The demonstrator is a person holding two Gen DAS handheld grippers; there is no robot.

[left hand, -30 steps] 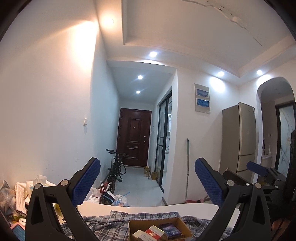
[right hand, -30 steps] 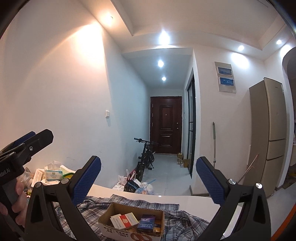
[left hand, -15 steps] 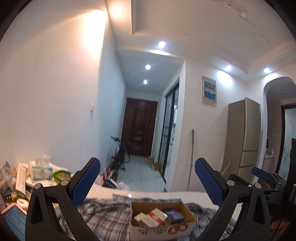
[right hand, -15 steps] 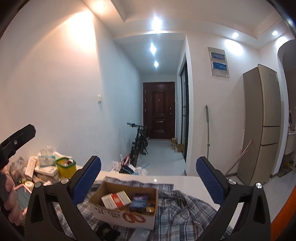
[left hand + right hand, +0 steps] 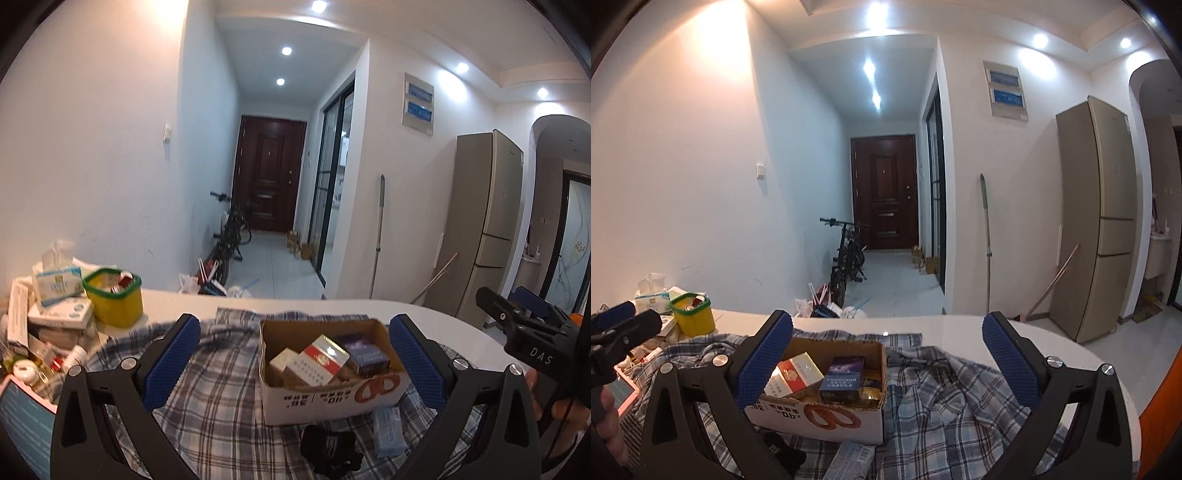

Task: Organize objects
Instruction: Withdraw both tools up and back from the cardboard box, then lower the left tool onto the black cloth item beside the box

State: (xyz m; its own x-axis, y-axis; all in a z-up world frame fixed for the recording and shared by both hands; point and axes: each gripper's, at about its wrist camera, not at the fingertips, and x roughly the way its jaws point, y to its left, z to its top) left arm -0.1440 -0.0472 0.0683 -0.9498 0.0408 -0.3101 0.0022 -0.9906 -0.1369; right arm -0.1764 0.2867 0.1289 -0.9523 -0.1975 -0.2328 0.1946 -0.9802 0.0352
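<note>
An open cardboard box (image 5: 332, 397) (image 5: 827, 419) holding several small packs, one red and white (image 5: 325, 356) and one dark blue (image 5: 842, 378), sits on a plaid cloth (image 5: 218, 398) (image 5: 953, 398) on a white table (image 5: 461, 332). A black object (image 5: 330, 448) and a light blue pack (image 5: 388, 430) (image 5: 849, 461) lie in front of the box. My left gripper (image 5: 295, 362) is open and empty above the box. My right gripper (image 5: 886, 362) is open and empty, with the box behind its left finger.
At the table's left stand a yellow tub with a green rim (image 5: 112, 297) (image 5: 692, 314), a tissue box (image 5: 55, 284), white cartons (image 5: 61, 317), small bottles and a pink-edged phone (image 5: 624, 391). Beyond the table are a hallway, a bicycle (image 5: 847, 258) and a fridge (image 5: 1097, 221).
Both cameras have tilted down toward the table. The box, the cloth and the clutter at the left now show more fully; the black object and light blue pack have come into view.
</note>
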